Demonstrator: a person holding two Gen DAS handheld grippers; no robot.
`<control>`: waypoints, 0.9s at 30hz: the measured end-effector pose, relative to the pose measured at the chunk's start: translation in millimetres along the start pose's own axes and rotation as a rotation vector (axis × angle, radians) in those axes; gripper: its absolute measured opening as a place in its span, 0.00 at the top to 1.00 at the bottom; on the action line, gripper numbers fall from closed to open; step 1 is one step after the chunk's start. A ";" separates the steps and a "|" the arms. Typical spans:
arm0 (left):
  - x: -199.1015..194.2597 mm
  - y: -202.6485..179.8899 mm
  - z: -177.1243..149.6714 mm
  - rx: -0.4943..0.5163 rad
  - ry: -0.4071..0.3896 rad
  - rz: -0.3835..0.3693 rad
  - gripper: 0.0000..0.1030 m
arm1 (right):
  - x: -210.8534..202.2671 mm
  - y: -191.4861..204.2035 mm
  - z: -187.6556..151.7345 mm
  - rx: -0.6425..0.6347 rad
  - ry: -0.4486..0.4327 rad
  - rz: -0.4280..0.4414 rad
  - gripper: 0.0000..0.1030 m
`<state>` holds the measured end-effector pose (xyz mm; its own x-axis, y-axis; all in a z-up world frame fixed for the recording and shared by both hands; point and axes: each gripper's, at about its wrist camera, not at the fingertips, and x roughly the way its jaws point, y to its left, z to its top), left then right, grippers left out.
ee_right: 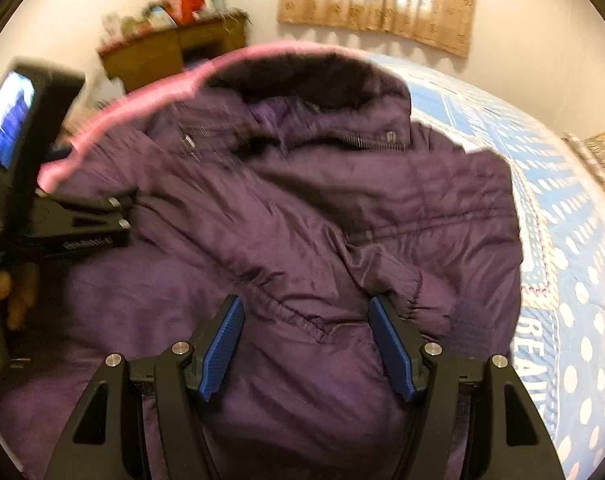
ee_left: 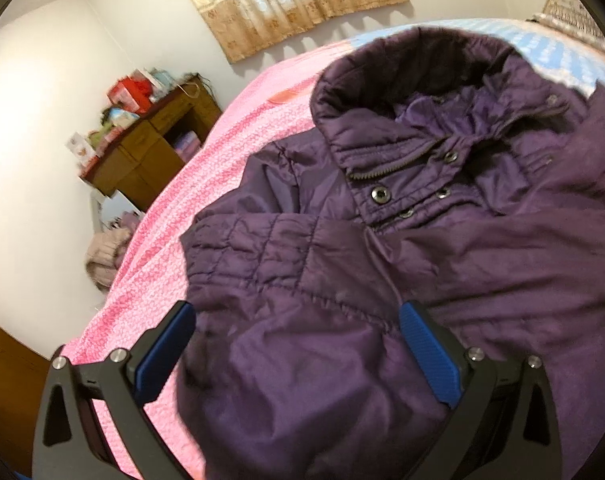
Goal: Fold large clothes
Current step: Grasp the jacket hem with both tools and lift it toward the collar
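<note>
Both grippers hover low, fingers spread wide and holding nothing: left gripper [ee_left: 296, 354] and right gripper [ee_right: 308, 344] over one purple jacket [ee_left: 382, 280] lying on the bed [ee_left: 230, 152]

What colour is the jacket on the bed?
Dark purple jacket; clearest in the left wrist view.

Both wrist views close above the same jacket [ee_left: 382, 280]

Legible text: partial white capitals "REA" on the blue dotted bedspread [ee_right: 550, 264], at about 4 o'clock in the right wrist view. Remainder cut off. Embossed mark on the left hand-held gripper [ee_right: 78, 224] unreadable.
</note>
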<state>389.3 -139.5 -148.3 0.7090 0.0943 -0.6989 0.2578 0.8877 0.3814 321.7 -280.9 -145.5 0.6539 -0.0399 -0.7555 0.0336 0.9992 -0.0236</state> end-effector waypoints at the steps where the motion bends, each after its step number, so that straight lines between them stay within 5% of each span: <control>1: -7.4 7.6 3.5 -0.023 -0.002 -0.040 0.00 | -14.0 -5.0 5.1 0.002 -0.036 0.016 0.35; 5: -39.8 45.1 38.3 -0.109 -0.108 -0.147 0.00 | -40.6 -31.4 44.0 -0.007 -0.136 0.009 0.35; 8: -28.3 51.8 80.0 -0.113 -0.109 -0.225 0.00 | -25.3 -58.4 81.8 0.036 -0.134 0.006 0.35; 14: 19.6 30.6 140.2 -0.036 -0.142 -0.196 0.00 | 39.4 -97.4 146.3 0.034 -0.079 -0.050 0.35; 22: 71.6 -12.6 166.1 0.121 -0.135 -0.132 0.01 | 125.9 -116.3 194.9 0.011 0.016 -0.039 0.37; 23: 77.6 -17.4 168.8 0.145 -0.144 -0.122 0.10 | 132.5 -114.4 197.9 0.003 0.024 -0.039 0.44; 24: 79.7 -20.5 170.3 0.164 -0.153 -0.115 0.16 | 139.2 -113.5 200.0 -0.011 0.034 -0.032 0.73; 25: 83.4 -24.5 171.2 0.190 -0.155 -0.112 0.32 | 142.8 -111.8 199.7 -0.027 0.051 -0.019 0.86; 26: 82.4 -25.9 169.9 0.211 -0.155 -0.130 0.61 | 144.9 -110.1 198.4 -0.039 0.059 -0.019 0.87; 27: 81.6 -27.6 168.5 0.232 -0.155 -0.152 0.80 | 141.6 -107.2 196.0 -0.060 0.051 -0.020 0.90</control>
<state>550.6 -232.3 -113.9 0.7379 -0.1173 -0.6647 0.4986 0.7584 0.4198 558.9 -395.6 -121.6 0.6140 -0.0606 -0.7869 -0.0001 0.9970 -0.0769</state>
